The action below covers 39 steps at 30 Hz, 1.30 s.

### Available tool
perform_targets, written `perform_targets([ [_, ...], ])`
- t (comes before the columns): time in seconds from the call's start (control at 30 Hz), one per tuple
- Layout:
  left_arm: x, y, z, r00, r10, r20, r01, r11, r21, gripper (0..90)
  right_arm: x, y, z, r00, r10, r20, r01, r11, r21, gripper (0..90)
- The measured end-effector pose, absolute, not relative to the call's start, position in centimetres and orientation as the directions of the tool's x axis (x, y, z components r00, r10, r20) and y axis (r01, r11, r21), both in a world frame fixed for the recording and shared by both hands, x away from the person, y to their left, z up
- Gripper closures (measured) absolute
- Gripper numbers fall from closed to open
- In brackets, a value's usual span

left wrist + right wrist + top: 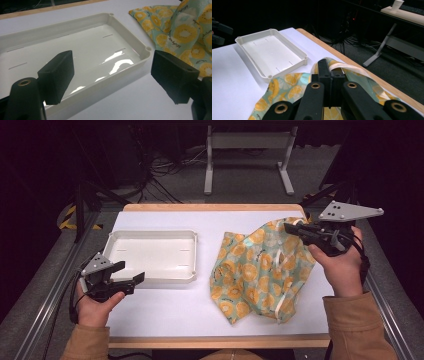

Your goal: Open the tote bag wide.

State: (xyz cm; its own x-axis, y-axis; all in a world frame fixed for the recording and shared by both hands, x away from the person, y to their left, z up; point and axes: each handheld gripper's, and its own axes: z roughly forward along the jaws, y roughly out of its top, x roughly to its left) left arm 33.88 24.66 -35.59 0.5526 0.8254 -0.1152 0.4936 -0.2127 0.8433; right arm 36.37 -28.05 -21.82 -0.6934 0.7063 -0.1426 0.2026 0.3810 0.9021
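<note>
Teal cloth bag (260, 270) printed with lemon slices, pinched at its upper edge by the right tongs (292, 227), jaws fully closed on fabric and pale strap; rest of the bag draped below and toward the person, still touching the white surface (165, 312). Left tongs (131, 277) held wide open, nothing between them, just beside the near rim of the white tray (150, 234). Tray bare inside. Judged early: bag gripped and partly lifted, not yet moved over to the tray lying well apart from the right tongs; placement and release still left.
</note>
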Motion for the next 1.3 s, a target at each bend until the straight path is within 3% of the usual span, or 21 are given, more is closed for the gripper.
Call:
perform_targets([
  [0.5,34.0,24.5,-35.9,0.554,0.824,-0.119,0.502,-0.217,0.837,19.4,38.6,-24.2,-22.5,-0.749,0.655,-0.098,0.223,0.389,0.894,90.0],
  [1.17,34.1,23.9,-36.1,0.569,0.814,-0.113,0.504,-0.237,0.830,19.3,41.7,-19.4,-26.6,-0.805,0.591,-0.043,0.301,0.471,0.829,89.7],
  [1.3,34.2,23.6,-36.3,0.573,0.812,-0.112,0.507,-0.244,0.827,19.3,41.9,-19.5,-27.3,-0.796,0.605,-0.036,0.325,0.476,0.817,84.5],
])
